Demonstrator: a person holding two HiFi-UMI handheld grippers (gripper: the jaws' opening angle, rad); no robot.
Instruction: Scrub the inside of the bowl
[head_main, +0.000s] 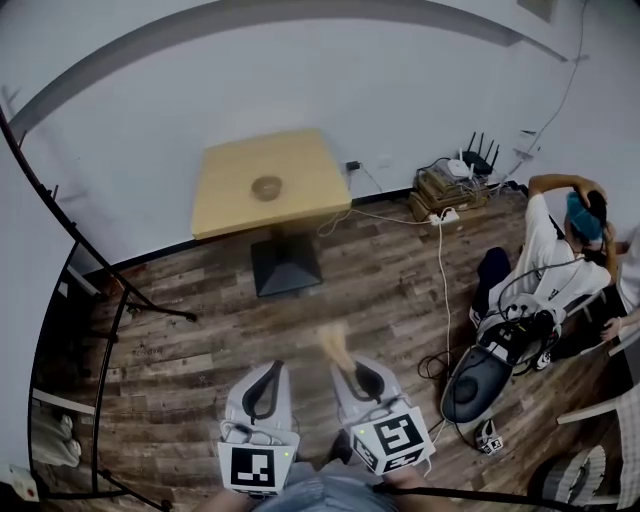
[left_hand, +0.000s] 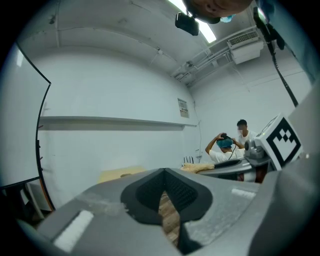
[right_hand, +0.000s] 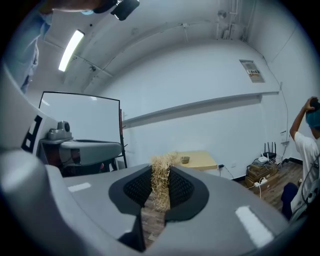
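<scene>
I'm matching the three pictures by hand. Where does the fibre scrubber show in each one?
Head view: fibre scrubber, blurred, low centre, sticking out of the right hand-held gripper.
Left gripper view: right of centre, at that gripper's tip.
Right gripper view: centre, clamped between the jaws.
Shared landmark: the yellow table by the wall, seen in all three.

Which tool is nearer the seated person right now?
Right. The right tool, shut on the scrubber, is on the side of the seated person, across open floor. The left tool sits beyond it, farther off.
</scene>
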